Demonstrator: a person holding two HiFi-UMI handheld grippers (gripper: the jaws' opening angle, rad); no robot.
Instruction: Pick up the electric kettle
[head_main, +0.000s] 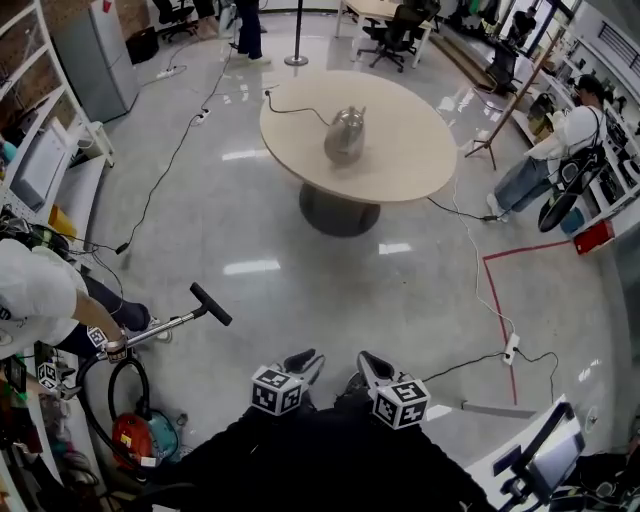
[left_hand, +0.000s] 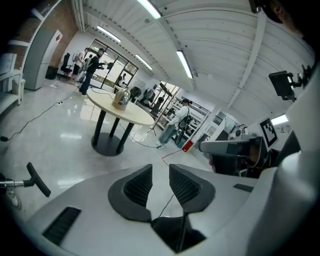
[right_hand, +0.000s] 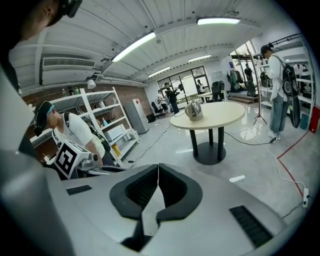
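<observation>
The electric kettle (head_main: 345, 135), silver and rounded, stands on a round beige table (head_main: 410, 130) far ahead across the floor, with a black cord running from it. In the left gripper view the kettle (left_hand: 120, 97) is small on the table (left_hand: 135, 112); the right gripper view shows the kettle (right_hand: 193, 109) likewise distant. My left gripper (head_main: 306, 360) and right gripper (head_main: 368, 362) are held side by side close to my body, well short of the table. The left gripper (left_hand: 160, 169) stands slightly open and empty. The right gripper (right_hand: 158, 167) has its tips touching, with nothing held.
A red vacuum cleaner (head_main: 135, 435) with a long handle (head_main: 210, 303) is at the lower left, beside a crouching person (head_main: 40, 290). Another person (head_main: 560, 140) stands at the right. Cables and red tape (head_main: 500, 260) cross the floor. Shelving (head_main: 40, 160) lines the left wall.
</observation>
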